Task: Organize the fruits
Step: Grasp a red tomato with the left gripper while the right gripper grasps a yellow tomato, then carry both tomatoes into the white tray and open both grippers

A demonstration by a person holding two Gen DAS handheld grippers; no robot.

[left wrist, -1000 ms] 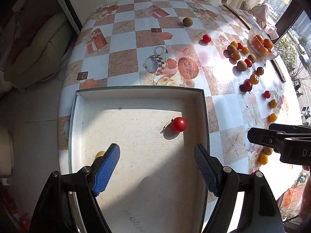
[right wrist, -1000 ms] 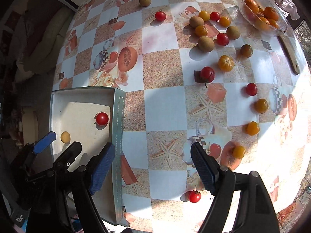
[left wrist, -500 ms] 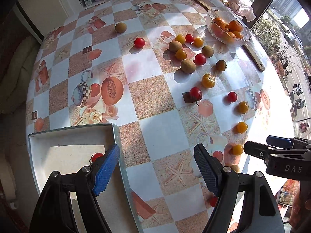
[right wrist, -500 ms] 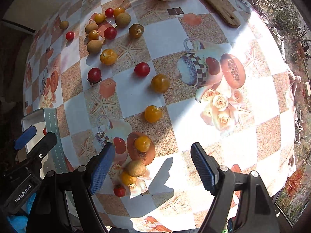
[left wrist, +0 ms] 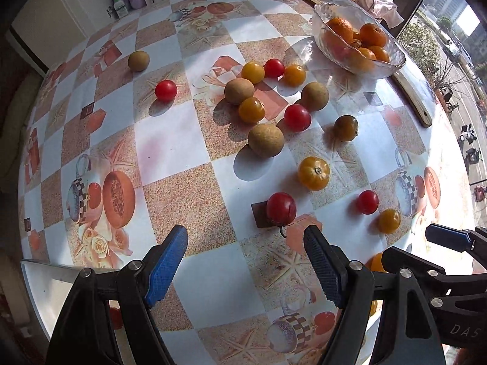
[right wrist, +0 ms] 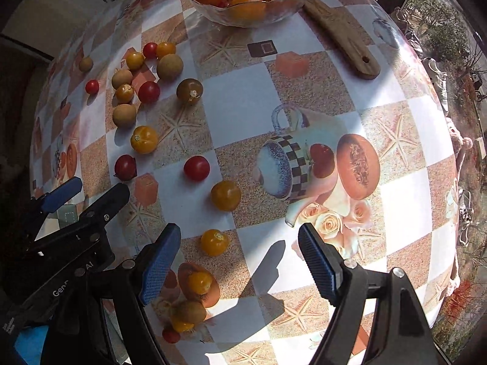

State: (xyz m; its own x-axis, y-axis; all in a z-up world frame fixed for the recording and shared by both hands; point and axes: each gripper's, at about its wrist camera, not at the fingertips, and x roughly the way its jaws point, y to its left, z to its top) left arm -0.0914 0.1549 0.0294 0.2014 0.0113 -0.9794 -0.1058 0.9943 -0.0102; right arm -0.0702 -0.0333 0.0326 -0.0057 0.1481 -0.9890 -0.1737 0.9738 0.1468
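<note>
Red, yellow and brown small fruits lie scattered over the patterned tablecloth. My left gripper (left wrist: 246, 258) hangs open above bare cloth; a red tomato (left wrist: 281, 208) with a stem sits just beyond its right finger. In the right wrist view, my right gripper (right wrist: 239, 255) points straight down and its jaws are closing. A yellow tomato (right wrist: 214, 242) lies on the table between its fingers, nearer the left one, with neither pad touching it. The white tray (left wrist: 45, 276) shows only as a corner at the bottom left, partly hidden by the left gripper.
A glass bowl (left wrist: 374, 67) (right wrist: 283, 15) of oranges stands at the far side, with a wooden board (right wrist: 344, 39) beside it. A cluster of fruit (right wrist: 188, 310) lies near my right gripper's left finger. The table's rounded edge runs along the right.
Both grippers have travelled from over the tray to above the scattered fruit. The tray has slid to the lower left corner of the left wrist view and out of the right wrist view.
</note>
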